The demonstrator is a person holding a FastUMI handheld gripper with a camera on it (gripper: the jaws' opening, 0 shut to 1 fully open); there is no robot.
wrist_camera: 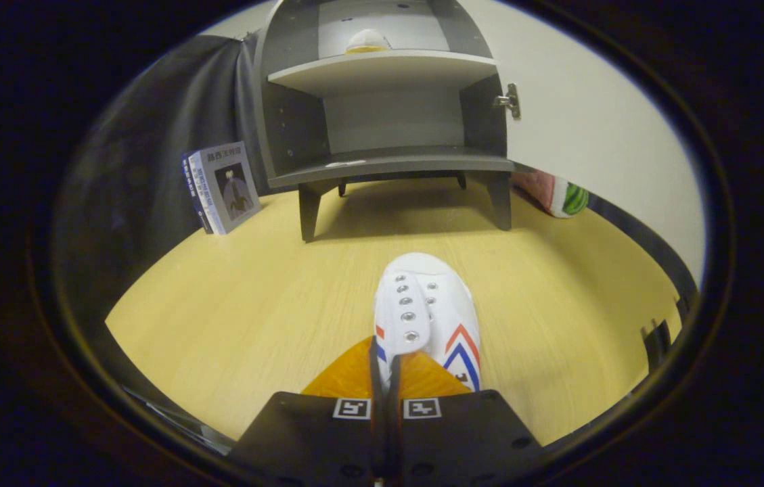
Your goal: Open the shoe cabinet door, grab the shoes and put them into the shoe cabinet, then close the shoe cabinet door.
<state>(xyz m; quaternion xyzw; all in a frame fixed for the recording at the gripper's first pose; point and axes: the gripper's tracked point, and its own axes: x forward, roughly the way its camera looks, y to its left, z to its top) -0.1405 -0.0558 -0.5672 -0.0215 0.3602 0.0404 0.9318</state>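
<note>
A white sneaker (428, 308) with red and blue stripes points away from me, toward the cabinet. My gripper (386, 368) is shut on the sneaker's left side wall by the eyelets, its orange fingers (349, 375) pressed close together. Whether the shoe rests on the wooden floor or hangs just above it, I cannot tell. Beyond it stands the grey shoe cabinet (388, 115), open, with its white door (598, 135) swung out to the right. Another shoe (368, 40) sits on the cabinet's upper shelf. The lower shelf is bare.
A few books (222, 187) lean against the black cloth wall left of the cabinet. A watermelon-patterned object (561, 196) lies behind the open door, right of the cabinet's leg. Yellow wooden floor (233, 297) stretches between me and the cabinet.
</note>
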